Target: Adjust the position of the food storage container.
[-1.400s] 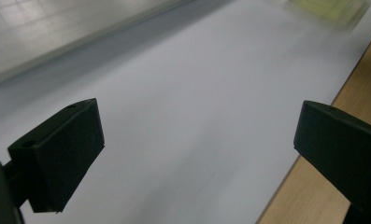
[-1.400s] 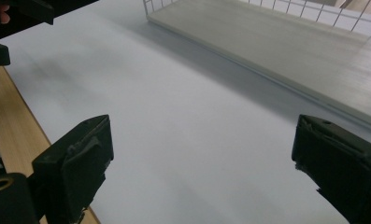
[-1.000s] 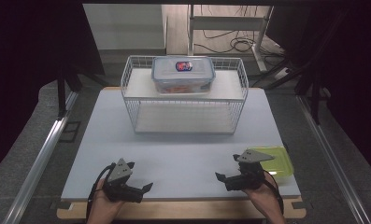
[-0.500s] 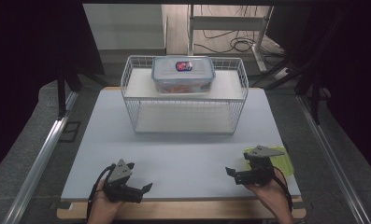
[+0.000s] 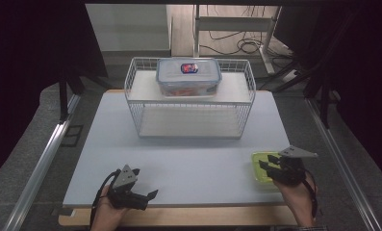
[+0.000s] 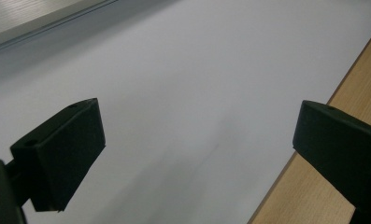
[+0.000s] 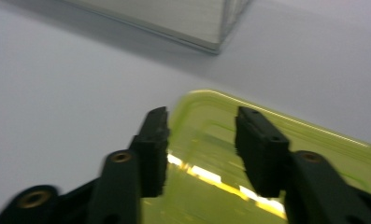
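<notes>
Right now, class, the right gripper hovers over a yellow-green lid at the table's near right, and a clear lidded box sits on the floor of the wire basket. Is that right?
Not quite. The clear lidded box sits on top of the wire basket, on its upper shelf, as the high view shows. The right gripper is over the yellow-green lid.

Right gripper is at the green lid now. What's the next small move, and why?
Probably ease the right gripper down over the near edge of the green lid before closing. Its jaws have just been closing, but a gap remains and they hang above the lid, which lies flat on the white mat, not gripped.
</notes>
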